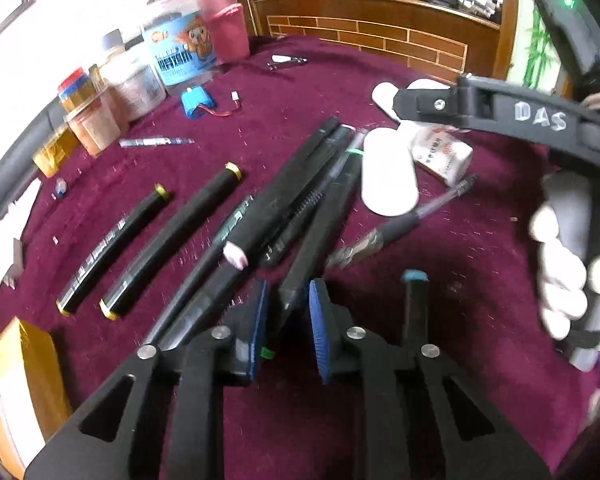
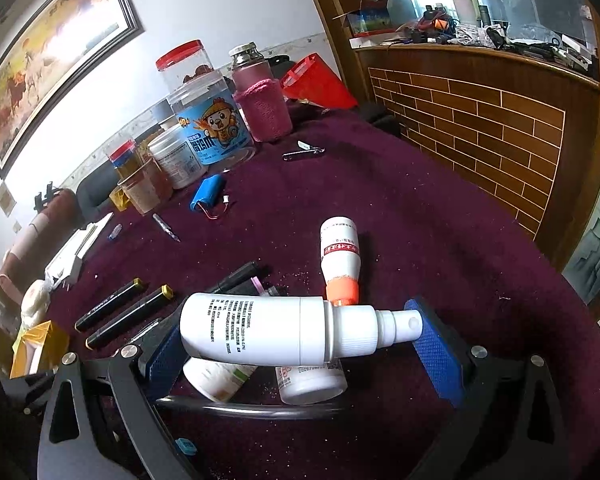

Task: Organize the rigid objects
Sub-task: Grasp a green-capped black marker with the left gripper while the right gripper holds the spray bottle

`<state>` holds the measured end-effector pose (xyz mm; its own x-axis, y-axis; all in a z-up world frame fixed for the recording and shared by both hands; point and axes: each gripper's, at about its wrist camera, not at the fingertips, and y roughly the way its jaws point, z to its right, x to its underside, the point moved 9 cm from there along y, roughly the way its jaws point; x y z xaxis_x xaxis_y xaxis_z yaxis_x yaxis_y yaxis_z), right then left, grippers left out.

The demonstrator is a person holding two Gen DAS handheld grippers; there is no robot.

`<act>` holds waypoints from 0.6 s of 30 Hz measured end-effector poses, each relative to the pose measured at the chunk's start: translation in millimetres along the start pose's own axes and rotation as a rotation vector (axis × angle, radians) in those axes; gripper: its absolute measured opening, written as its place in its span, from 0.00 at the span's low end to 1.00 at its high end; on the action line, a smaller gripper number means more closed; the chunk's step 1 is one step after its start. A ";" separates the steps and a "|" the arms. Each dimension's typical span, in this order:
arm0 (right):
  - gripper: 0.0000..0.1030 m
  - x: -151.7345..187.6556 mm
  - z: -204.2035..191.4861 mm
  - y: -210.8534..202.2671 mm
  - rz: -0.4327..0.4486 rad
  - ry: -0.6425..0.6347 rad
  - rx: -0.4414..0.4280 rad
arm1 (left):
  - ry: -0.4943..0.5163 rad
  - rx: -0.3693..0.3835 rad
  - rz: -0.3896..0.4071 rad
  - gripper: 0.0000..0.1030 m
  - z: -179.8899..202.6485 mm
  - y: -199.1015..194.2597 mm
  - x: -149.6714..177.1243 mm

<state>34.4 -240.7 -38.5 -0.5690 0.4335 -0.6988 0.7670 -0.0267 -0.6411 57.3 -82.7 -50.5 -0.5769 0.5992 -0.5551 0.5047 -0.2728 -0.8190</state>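
Observation:
On the maroon cloth, two yellow-tipped black markers (image 1: 112, 240) lie side by side, left of a heap of black markers and pens (image 1: 300, 184). My left gripper (image 1: 290, 320) is shut on one black marker (image 1: 300, 280) from that heap; its blue pads sit on either side of the barrel's near end. A blue-capped marker (image 1: 414, 304) lies to its right, and a gel pen (image 1: 400, 220) beyond. My right gripper (image 2: 300, 352) is shut on a white spray bottle (image 2: 260, 328), held lengthwise, base on the left pad and nozzle on the right. An orange-capped white bottle (image 2: 340, 256) and two other white bottles (image 2: 312, 384) lie beneath.
Jars and tubs (image 2: 208, 120), a pink-sleeved flask (image 2: 260, 96) and a red bag stand along the back left. A blue battery pack (image 2: 206, 196), a nail clipper (image 2: 304, 152) and a yellow box (image 1: 24, 376) lie on the cloth. A gloved hand (image 1: 560, 280) is at the right.

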 end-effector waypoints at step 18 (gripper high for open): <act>0.95 1.2 6.8 1.9 -0.012 0.042 0.001 | -0.038 0.074 -0.059 0.20 34.6 -5.2 17.3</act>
<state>33.2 -246.3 -42.7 -0.5650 0.4710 -0.6775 0.7602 -0.0220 -0.6493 22.4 -96.9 -60.9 -0.6287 0.5875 -0.5095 0.4209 -0.2939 -0.8582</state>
